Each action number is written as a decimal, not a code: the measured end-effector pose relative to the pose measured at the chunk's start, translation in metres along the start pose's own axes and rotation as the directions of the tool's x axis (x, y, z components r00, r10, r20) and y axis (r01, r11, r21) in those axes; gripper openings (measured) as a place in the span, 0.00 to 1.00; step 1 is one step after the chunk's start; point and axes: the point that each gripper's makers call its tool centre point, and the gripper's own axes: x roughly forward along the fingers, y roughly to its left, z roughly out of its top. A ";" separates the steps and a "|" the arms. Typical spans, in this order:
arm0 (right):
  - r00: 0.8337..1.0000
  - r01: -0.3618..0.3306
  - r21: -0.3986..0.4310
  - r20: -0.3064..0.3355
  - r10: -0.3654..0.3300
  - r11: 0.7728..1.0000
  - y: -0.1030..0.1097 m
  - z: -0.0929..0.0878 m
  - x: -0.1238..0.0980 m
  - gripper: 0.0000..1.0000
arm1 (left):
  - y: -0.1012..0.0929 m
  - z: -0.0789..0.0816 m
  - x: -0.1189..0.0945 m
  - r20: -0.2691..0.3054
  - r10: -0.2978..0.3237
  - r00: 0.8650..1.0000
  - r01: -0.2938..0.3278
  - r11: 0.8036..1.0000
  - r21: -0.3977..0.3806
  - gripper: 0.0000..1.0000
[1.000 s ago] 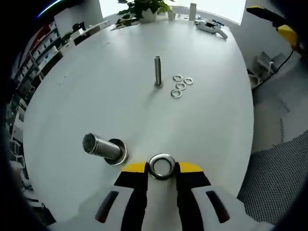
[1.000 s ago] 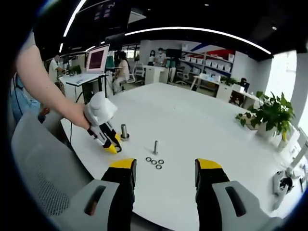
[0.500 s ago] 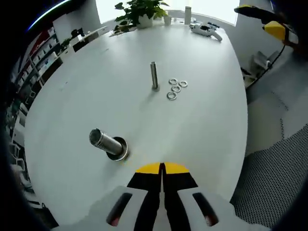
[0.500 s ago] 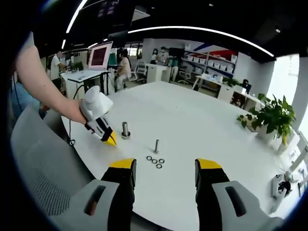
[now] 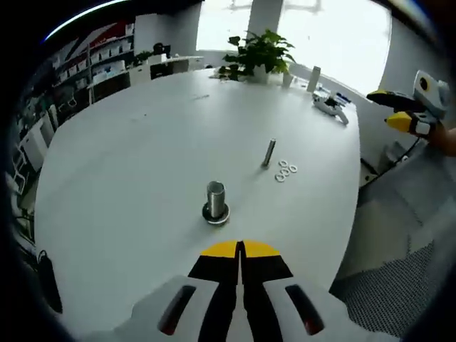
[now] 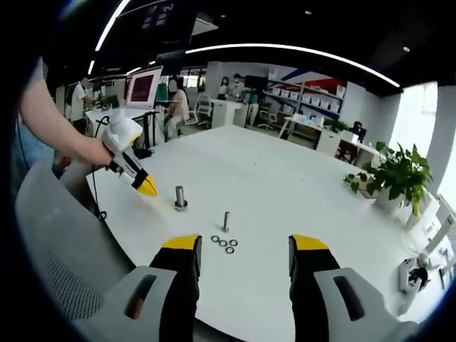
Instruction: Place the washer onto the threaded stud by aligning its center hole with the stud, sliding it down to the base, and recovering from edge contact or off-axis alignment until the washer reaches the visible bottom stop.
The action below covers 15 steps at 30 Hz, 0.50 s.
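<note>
Two studs stand upright ahead of the clenched, empty left gripper (image 5: pixel 241 251): nearest, the thick grey threaded stud (image 5: pixel 216 198) with a silver washer (image 5: pixel 215 213) at its base. Farther right, four loose silver washers (image 5: pixel 285 171) lie beside the thin steel stud (image 5: pixel 269 152). Right gripper (image 6: pixel 244 249) spread wide, well apart.

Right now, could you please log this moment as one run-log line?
left tool: shut, empty, above table | right tool: open, idle | thick stud: washer at its base | spare washers: four beside thin stud
</note>
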 end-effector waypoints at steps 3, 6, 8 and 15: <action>1.000 0.001 -0.001 -0.001 -0.001 1.000 0.000 0.000 0.000 0.52 | 0.002 -0.002 -0.005 0.004 0.003 1.000 -0.003 1.000 -0.009 0.00; 1.000 0.003 -0.004 0.004 -0.003 1.000 0.001 0.001 0.000 0.52 | 0.004 -0.002 -0.010 0.011 0.009 1.000 -0.009 1.000 -0.013 0.00; 1.000 0.003 -0.005 0.001 -0.003 1.000 0.001 0.000 0.000 0.52 | 0.004 -0.003 -0.011 0.011 0.011 1.000 -0.011 1.000 -0.004 0.00; 1.000 -0.001 -0.010 -0.005 0.001 1.000 0.002 0.000 0.000 0.52 | 0.002 -0.006 -0.012 0.014 0.016 1.000 -0.016 1.000 -0.005 0.00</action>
